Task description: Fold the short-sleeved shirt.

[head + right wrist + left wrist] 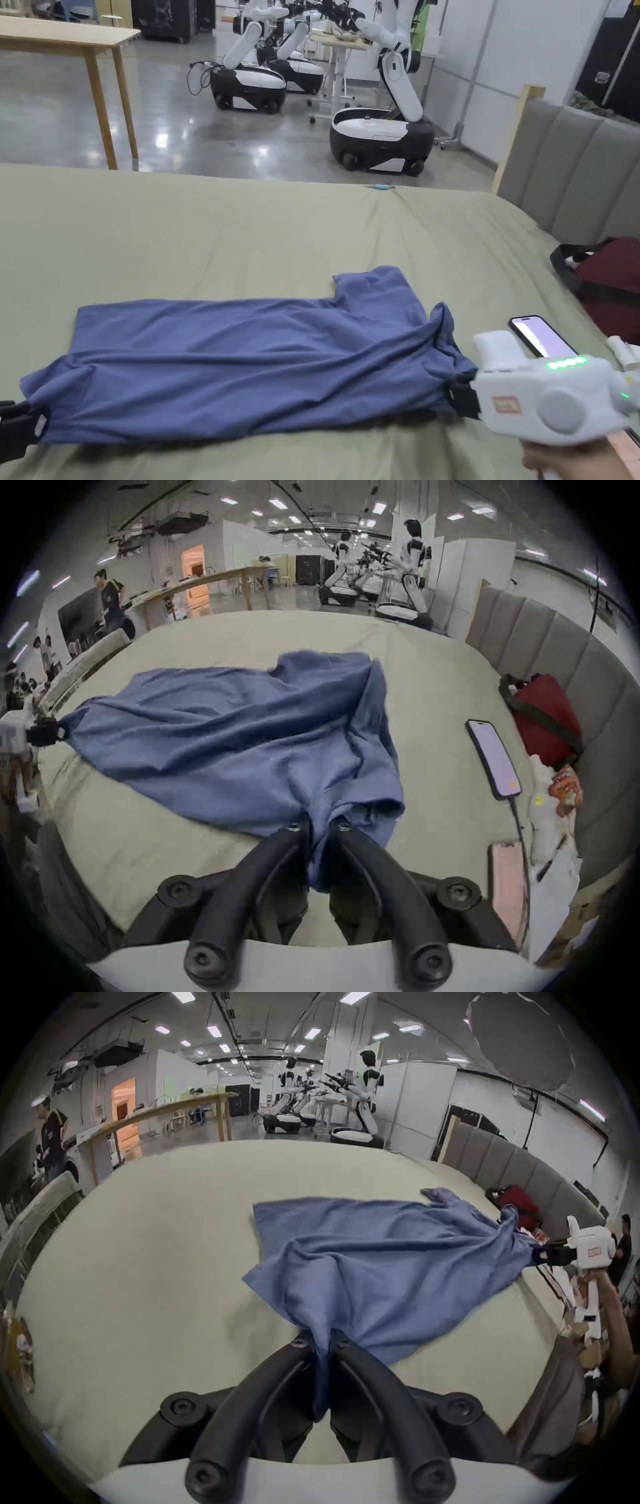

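both grippers pinch blue shirt, its edges hidden.

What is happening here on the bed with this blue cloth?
A person is folding a blue short-sleeved shirt on a bed with a handheld gripper in each hand. The left gripper is shut on one end of the shirt, and the right gripper is shut on the other end, near a sleeve. The shirt lies stretched between them, seemingly already doubled lengthwise. A phone and a red bag lie to the right.
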{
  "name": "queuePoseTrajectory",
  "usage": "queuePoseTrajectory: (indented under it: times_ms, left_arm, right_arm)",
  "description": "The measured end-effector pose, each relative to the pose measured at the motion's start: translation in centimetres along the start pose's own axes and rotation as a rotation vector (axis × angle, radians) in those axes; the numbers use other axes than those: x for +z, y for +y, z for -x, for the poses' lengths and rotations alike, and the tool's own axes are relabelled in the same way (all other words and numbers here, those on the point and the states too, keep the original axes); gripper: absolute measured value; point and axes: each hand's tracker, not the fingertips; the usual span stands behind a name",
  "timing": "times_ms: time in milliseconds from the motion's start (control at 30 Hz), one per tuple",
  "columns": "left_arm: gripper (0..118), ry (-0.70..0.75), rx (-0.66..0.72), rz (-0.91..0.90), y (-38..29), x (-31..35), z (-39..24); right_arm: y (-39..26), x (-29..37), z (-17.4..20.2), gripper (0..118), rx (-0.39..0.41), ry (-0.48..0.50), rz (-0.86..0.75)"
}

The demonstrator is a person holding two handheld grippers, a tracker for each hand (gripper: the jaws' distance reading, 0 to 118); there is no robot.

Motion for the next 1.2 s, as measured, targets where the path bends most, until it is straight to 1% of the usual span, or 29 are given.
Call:
queuePoseTrajectory:
  times_ms: [67,100,133,200,233,333,367,400,433,467,533,567,600,633,667,700,767,833,867,900,933,967,1000,1067,1100,1200]
  left_arm:
    - [4,0.029,-0.073,-0.01,-1.3,2.0,-0.4]
    - [4,0.021,-0.067,0.0,-2.2,3.0,-0.5]
    - [4,0.012,-0.057,0.004,-3.0,3.8,-0.4]
    - [4,-0.02,-0.005,0.036,-4.7,4.4,-0.1]
    - [4,-0.009,-0.01,0.044,-5.5,4.4,0.0]
    - [4,-0.001,-0.015,0.086,-7.2,2.8,0.3]
    - [4,0.005,-0.007,0.094,-7.5,2.3,0.3]
    - [8,0.007,0.001,0.1,-7.7,1.9,0.3]
    - [17,0.003,0.001,0.098,-7.9,1.7,0.2]
    - [43,0.011,-0.005,0.088,-7.9,1.5,0.2]
    - [72,0.016,-0.011,0.088,-7.9,1.5,0.4]
    - [84,0.028,-0.011,0.091,-7.9,1.7,0.6]
    - [114,0.028,-0.012,0.082,-8.0,2.3,0.6]
    - [114,0.009,-0.018,0.0,-7.9,3.9,0.6]
    - [112,0.014,-0.014,-0.042,-7.7,5.4,0.5]
    - [112,0.035,-0.001,-0.065,-7.6,6.7,0.3]
    - [112,0.094,-0.009,-0.18,-8.1,10.2,-0.6]
    - [112,0.119,-0.019,-0.272,-9.0,13.3,-1.9]
    - [110,0.111,-0.013,-0.311,-9.6,14.6,-2.5]
    - [96,0.097,0.007,-0.334,-10.3,15.5,-2.9]
    - [71,0.088,0.026,-0.36,-10.9,16.3,-3.3]
    - [31,0.093,0.052,-0.387,-11.5,16.9,-3.6]
    - [0,0.128,0.084,-0.4,-12.9,16.4,-2.2]
    - [0,0.18,0.121,-0.404,-13.8,16.4,-2.2]
    - [0,0.142,0.113,-0.404,-13.8,16.3,-1.9]
    - [0,0.123,0.131,-0.387,-13.1,15.6,-1.3]
  right_arm:
    - [-1.8,2.5,0.7,9,0.059,-0.017,0.013]
    - [-2.9,3.6,0.9,9,0.061,-0.018,0.014]
    - [-3.8,4.4,0.9,9,0.057,-0.01,0.025]
    - [-5.8,5.3,0.7,9,0.002,0.035,0.061]
    - [-6.8,5.4,0.7,9,-0.007,0.051,0.081]
    - [-8.6,3.7,0.9,10,-0.004,0.034,0.098]
    - [-8.9,3.0,0.9,11,-0.007,0.029,0.107]
    - [-9.0,2.5,0.9,18,-0.017,0.03,0.109]
    - [-9.1,2.2,0.8,35,-0.029,0.037,0.111]
    - [-9.2,2.1,0.6,67,-0.028,0.043,0.105]
    - [-9.2,2.7,0.4,90,-0.021,0.023,0.07]
    - [-9.1,3.3,0.1,100,-0.022,0.025,0.05]
    - [-9.1,4.4,-0.1,116,-0.033,0.039,-0.005]
    - [-9.0,6.6,-0.2,114,-0.046,0.024,-0.098]
    - [-9.0,8.8,-0.1,113,-0.057,0.008,-0.171]
    - [-9.1,10.8,0.2,113,-0.075,-0.009,-0.24]
    - [-10.1,15.2,1.2,113,-0.095,-0.033,-0.383]
    - [-11.3,18.3,2.9,111,-0.096,-0.103,-0.439]
    - [-12.1,19.4,3.7,104,-0.09,-0.128,-0.463]
    - [-12.7,20.0,4.3,79,-0.096,-0.146,-0.474]
    - [-13.4,20.2,5.0,47,-0.102,-0.154,-0.479]
    - [-13.8,20.3,5.4,14,-0.107,-0.161,-0.477]
    - [-14.0,20.2,5.7,2,-0.116,-0.18,-0.468]
    - [-14.1,19.5,5.7,1,-0.117,-0.186,-0.469]
    - [-14.1,19.4,5.6,0,-0.113,-0.175,-0.459]
    - [-13.6,19.4,5.6,0,-0.119,-0.172,-0.469]
